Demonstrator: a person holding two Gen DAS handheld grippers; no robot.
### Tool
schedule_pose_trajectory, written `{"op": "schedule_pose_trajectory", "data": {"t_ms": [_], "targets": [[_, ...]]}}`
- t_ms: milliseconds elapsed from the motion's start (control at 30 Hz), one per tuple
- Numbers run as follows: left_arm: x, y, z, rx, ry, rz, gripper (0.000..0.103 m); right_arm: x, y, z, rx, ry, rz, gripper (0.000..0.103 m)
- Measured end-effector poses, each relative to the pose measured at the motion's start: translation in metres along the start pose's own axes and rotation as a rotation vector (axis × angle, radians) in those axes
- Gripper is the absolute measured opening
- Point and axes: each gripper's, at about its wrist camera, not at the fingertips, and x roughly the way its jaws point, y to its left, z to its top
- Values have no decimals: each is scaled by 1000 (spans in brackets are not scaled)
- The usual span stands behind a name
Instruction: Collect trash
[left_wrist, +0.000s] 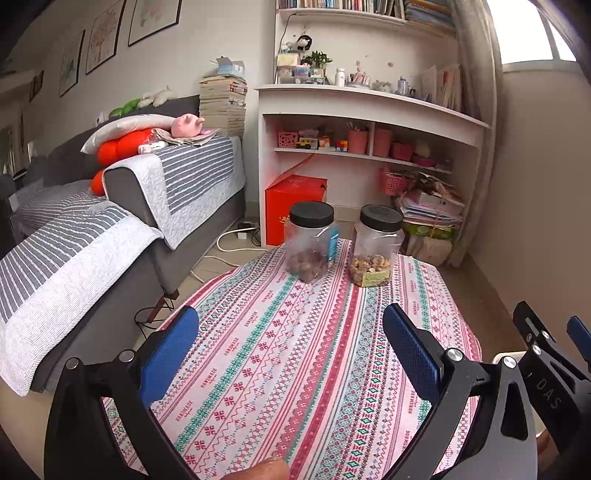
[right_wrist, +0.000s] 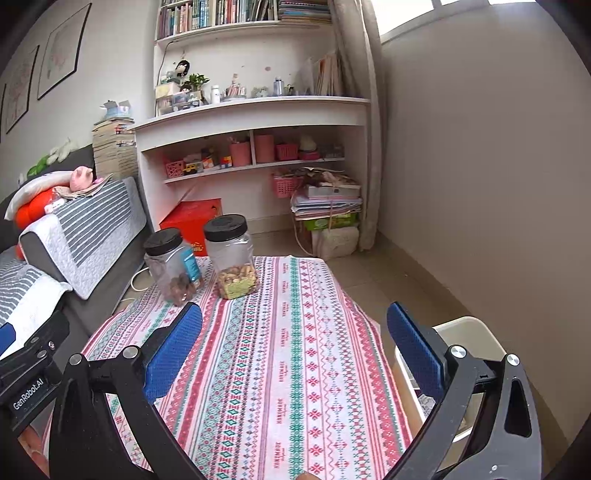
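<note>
Above tablecloth (left_wrist: 295, 369), empty hand-held grippers apart.

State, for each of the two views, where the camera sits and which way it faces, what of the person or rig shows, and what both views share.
Left wrist: on the left gripper, facing across the table to the shelves; jaws open, right gripper alongside.
Right wrist: on the right gripper, facing likewise; jaws open, bin beside the table.
Shared: two jars, sofa.
</note>
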Motion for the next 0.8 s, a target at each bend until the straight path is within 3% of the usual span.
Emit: {"op": "schedule_pose_trajectory", "data": {"t_ms": [800], "targets": [[10, -35, -3, 28, 16, -41, 97, 6, -25, 1, 5, 7, -32, 96]]}}
